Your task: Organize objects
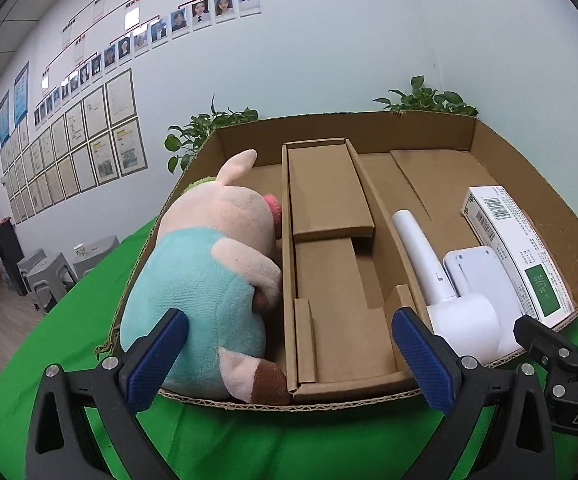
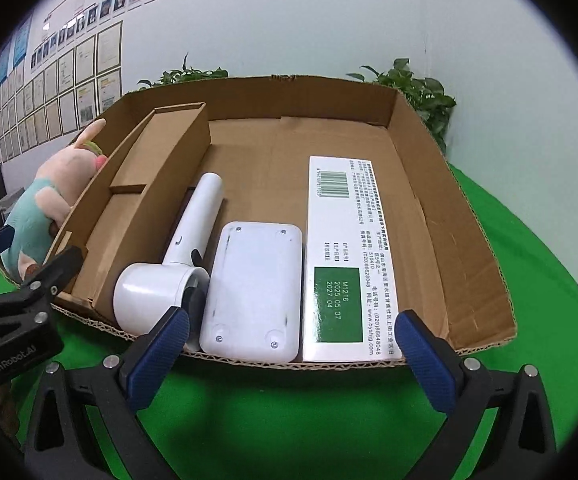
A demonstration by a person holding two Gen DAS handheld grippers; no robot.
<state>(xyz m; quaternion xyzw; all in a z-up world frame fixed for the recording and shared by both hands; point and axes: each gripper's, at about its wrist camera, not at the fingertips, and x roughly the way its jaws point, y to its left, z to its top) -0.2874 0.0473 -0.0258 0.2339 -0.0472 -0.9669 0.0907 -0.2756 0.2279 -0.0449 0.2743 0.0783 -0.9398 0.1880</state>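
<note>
Both grippers sit level just in front of the near edge of the cardboard tray (image 1: 369,128), side by side, each pointing forward over the green cloth (image 1: 249,440) toward the tray.

Left gripper (image 1: 289,360): jaws spread wide, holding nothing. Its left fingertip lies in front of the plush pig (image 1: 213,264); its right fingertip lies in front of the near end of the cardboard insert (image 1: 329,280). Whether either fingertip touches the tray cannot be told.

Right gripper (image 2: 293,356): jaws spread wide, holding nothing. Its fingers straddle the near ends of the white flat device (image 2: 253,292) and the white carton (image 2: 345,256). In the left wrist view the right gripper shows at the right edge; in the right wrist view the left gripper shows at the left edge, so the two tools are close together.

Tray contents, left to right:
- Plush pig, in a teal shirt, lying in the left compartment against the insert wall, head toward the far side.
- Cardboard insert, a long narrow channel in the middle with a raised block at its far end.
- White hair dryer (image 2: 177,256), barrel at the near edge, handle angled toward the far side, just beside the insert.
- White flat device, underside up with screws showing, between dryer and carton.
- White carton, barcode and green label up, lying lengthwise.

Potted plants (image 1: 205,128) stand behind the tray.
</note>
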